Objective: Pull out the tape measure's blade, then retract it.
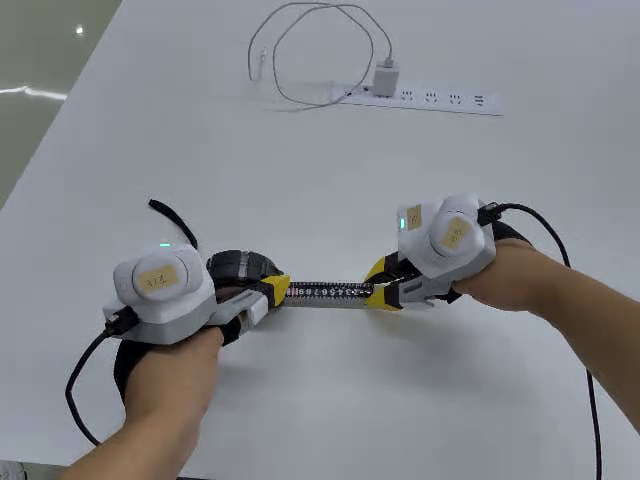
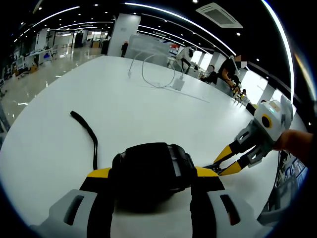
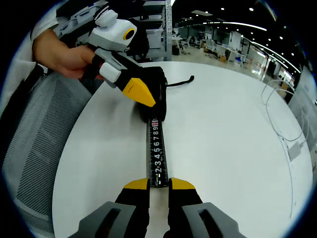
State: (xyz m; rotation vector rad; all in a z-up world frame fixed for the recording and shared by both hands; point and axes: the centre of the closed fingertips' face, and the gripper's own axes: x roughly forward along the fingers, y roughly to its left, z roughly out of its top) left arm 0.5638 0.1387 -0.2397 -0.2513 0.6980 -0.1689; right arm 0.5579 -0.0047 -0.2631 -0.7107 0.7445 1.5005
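1. Tape measure (image 1: 243,268): a black, rounded case. It sits low over the white surface (image 1: 300,170), at your near left. Whether it touches the surface, I cannot tell.
2. Blade (image 3: 156,156): dark with white numerals, 2 through 9 readable in the right gripper view. It runs straight out of the case towards your right.
3. Strap (image 2: 86,131): black and thin, trailing from the case and lying on the surface behind it.
4. Count: one tape measure, one blade, one strap, two grippers. At the far edge there is one white power strip (image 1: 425,98), with one charger (image 1: 386,77) plugged in and one white cable (image 1: 310,50) looped beside it.
5. Left gripper (image 2: 153,173): your yellow-tipped jaws are closed against the two sides of the case, set about as wide as the case and gripping it.
6. Right gripper (image 3: 159,184): your jaws are pinched narrow on the free end of the blade, with one yellow tip on each side of it.
7. The two grippers face each other, and the blade spans the gap between them.
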